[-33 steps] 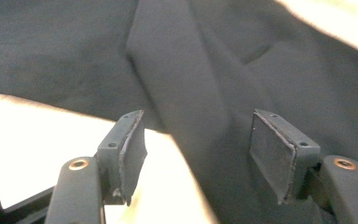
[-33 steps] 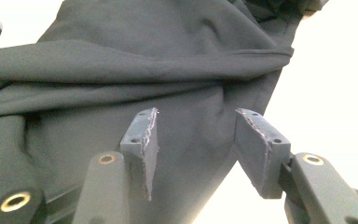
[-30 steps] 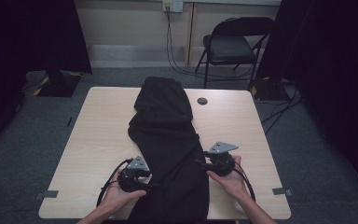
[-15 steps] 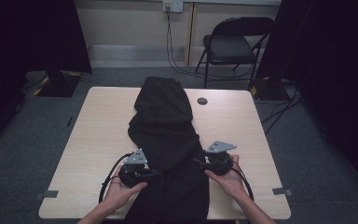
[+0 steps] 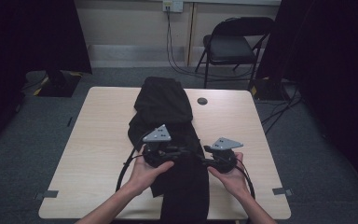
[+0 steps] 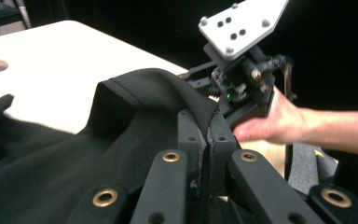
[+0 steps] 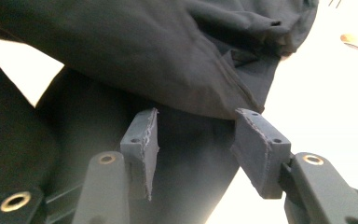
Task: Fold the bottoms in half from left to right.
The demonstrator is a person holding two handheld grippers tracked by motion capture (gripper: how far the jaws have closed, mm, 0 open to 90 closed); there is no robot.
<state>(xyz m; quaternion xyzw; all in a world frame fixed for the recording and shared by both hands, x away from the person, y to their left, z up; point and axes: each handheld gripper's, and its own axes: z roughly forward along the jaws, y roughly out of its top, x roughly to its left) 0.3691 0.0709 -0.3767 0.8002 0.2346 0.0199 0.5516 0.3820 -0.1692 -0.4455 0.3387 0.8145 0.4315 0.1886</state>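
One black garment [image 5: 165, 105] lengthwise on pale surface [image 5: 98, 140], left gripper [image 6: 207, 135] clenched on a raised fold, right gripper [image 7: 193, 135] jaws parted around cloth edge.

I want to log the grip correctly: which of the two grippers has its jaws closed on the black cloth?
The left gripper: its jaws are pressed together on a raised fold of the black cloth. The right gripper differs: its jaws stand apart.

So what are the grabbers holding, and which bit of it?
The left gripper pinches a raised fold at the edge of the black garment. The right gripper stands open, gripping nothing.
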